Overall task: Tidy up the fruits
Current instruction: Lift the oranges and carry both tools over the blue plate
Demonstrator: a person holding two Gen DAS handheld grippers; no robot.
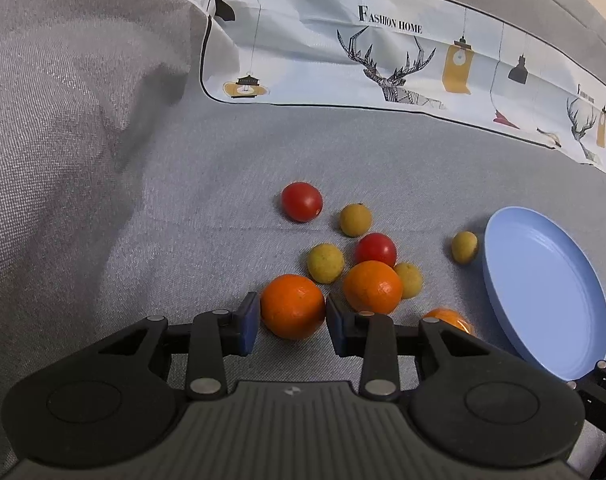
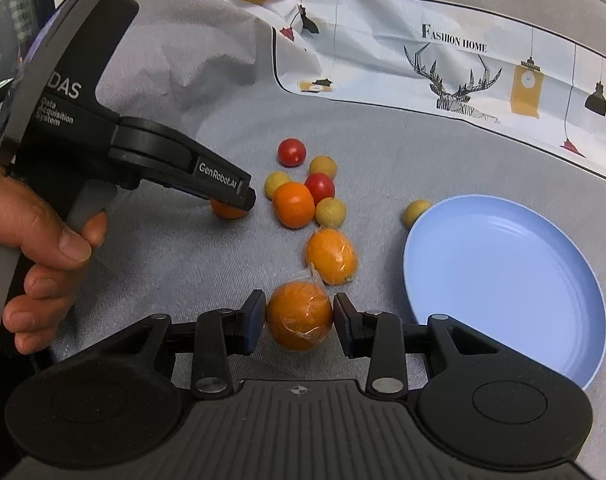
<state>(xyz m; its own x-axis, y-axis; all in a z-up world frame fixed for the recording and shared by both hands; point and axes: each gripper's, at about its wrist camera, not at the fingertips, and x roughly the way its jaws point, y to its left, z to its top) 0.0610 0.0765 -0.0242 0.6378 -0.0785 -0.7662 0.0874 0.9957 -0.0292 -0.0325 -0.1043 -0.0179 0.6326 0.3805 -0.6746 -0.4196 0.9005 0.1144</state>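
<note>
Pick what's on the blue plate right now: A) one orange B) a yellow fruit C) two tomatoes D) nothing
D: the plate is bare in both views; the nearest yellow fruit sits on the cloth just outside its rim.

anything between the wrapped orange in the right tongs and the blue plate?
Nothing: bare grey fabric separates the wrapped orange from the blue plate in the right wrist view. A second wrapped orange lies further back, clear of that gap.
</note>
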